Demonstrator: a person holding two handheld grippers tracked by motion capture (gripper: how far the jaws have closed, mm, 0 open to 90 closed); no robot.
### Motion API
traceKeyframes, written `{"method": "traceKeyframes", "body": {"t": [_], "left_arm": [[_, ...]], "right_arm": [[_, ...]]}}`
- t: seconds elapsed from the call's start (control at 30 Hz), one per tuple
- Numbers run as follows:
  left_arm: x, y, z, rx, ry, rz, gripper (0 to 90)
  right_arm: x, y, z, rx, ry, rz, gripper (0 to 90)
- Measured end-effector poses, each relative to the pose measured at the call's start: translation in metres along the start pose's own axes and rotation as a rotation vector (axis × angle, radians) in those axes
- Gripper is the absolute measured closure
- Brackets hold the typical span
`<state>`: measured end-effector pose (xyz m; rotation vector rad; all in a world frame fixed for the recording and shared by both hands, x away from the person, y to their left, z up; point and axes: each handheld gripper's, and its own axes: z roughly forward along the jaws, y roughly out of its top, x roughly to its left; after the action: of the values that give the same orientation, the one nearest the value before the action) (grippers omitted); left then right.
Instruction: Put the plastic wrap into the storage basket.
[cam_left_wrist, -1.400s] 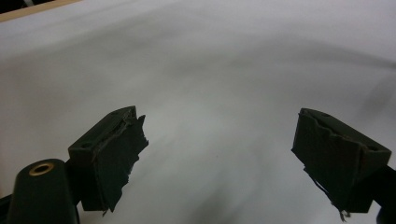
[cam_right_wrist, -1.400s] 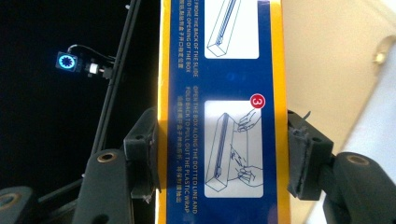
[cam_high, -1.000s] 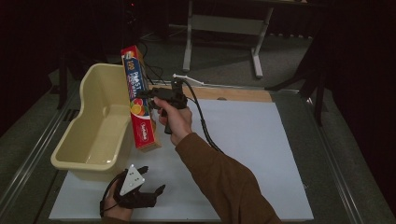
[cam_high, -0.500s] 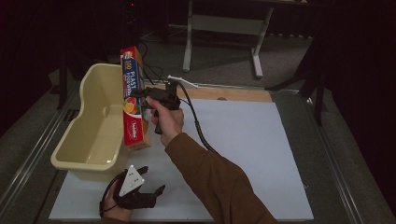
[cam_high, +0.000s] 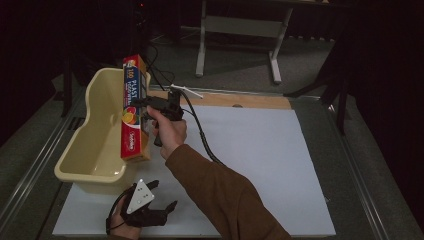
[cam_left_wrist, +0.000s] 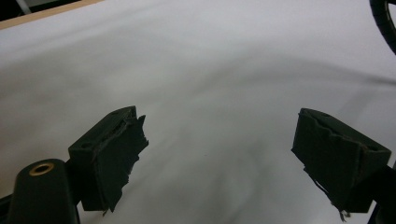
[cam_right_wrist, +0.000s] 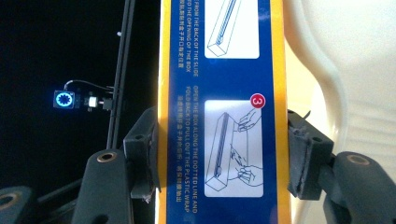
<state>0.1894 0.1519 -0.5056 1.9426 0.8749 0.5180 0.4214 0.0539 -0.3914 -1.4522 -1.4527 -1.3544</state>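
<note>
Over the tub's (cam_high: 87, 150) right rim, the wrap box (cam_high: 134, 112) hangs on end, clamped across its narrow faces near mid-length by my right hand-held gripper (cam_high: 150, 106). I judge the box light, stiff but crushable cardboard with slick print, and long enough to swing; mid-length suits it. My left hand-held gripper (cam_high: 159, 197) rests wide open and empty on the bench (cam_high: 280, 165).

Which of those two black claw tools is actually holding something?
The right gripper, clamped on the plastic wrap box beside the tub. The left gripper, near the table's front edge, is open and empty.
</note>
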Motion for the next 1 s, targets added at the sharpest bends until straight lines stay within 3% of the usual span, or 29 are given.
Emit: {"method": "traceKeyframes", "body": {"t": [0.37,0.8,1.0], "left_arm": [[0.000,0.000,-0.002,-0.003,0.003,-0.001,15.4],[0.000,-0.001,-0.004,-0.010,0.004,-0.002,15.4],[0.000,-0.001,-0.005,-0.011,0.010,0.000,15.4]], "right_arm": [[0.002,-0.010,0.008,0.029,0.007,0.013,39.3],[0.000,-0.013,0.022,0.011,0.003,0.029,39.2],[0.000,-0.018,0.030,-0.003,-0.025,-0.006,39.2]]}}
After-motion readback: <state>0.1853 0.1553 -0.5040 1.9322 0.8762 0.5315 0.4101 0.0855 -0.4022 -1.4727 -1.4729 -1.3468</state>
